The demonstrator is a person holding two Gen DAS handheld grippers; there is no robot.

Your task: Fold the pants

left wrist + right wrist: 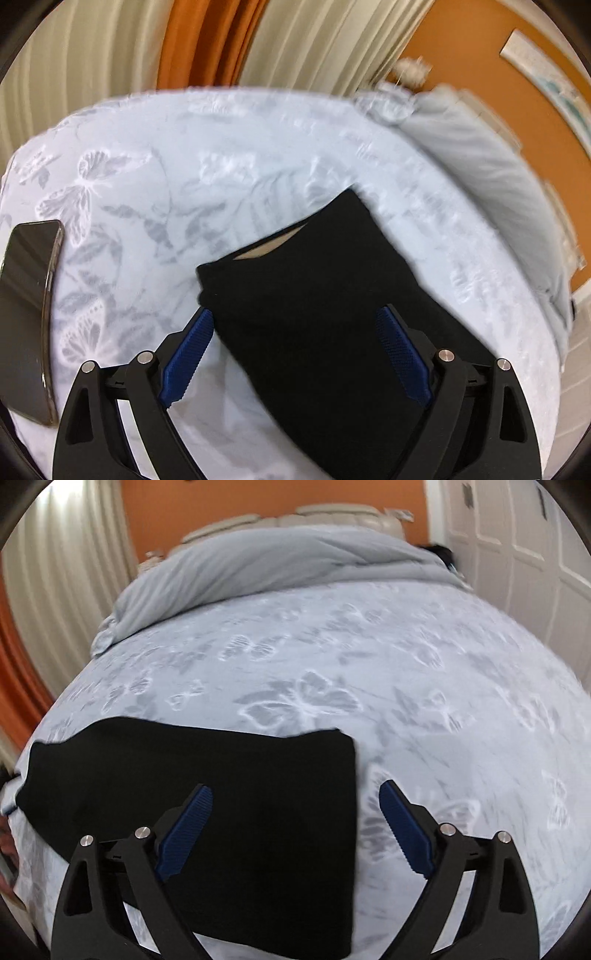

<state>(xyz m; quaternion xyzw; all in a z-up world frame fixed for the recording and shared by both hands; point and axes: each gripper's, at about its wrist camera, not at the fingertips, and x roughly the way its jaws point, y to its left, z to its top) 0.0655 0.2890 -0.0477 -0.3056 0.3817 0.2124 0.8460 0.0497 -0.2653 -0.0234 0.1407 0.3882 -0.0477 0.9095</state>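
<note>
Both tools are held wide open and empty over the pants (207, 812), which lie flat on the bed (424, 701). The left tool (295, 325) straddles one end of the pants; the right tool (295, 801) spans their right edge. If only the top layer is pinched, the fold could slip apart or bunch. A phone (29, 314) left of the pants could be knocked by dragged cloth. Beyond the pants lies a duvet (277, 565).

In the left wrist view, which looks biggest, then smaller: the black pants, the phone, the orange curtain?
1. black pants, largest by far.
2. phone and orange curtain look alike in area; the phone lies nearer the camera, so I leave them unranked.
</note>
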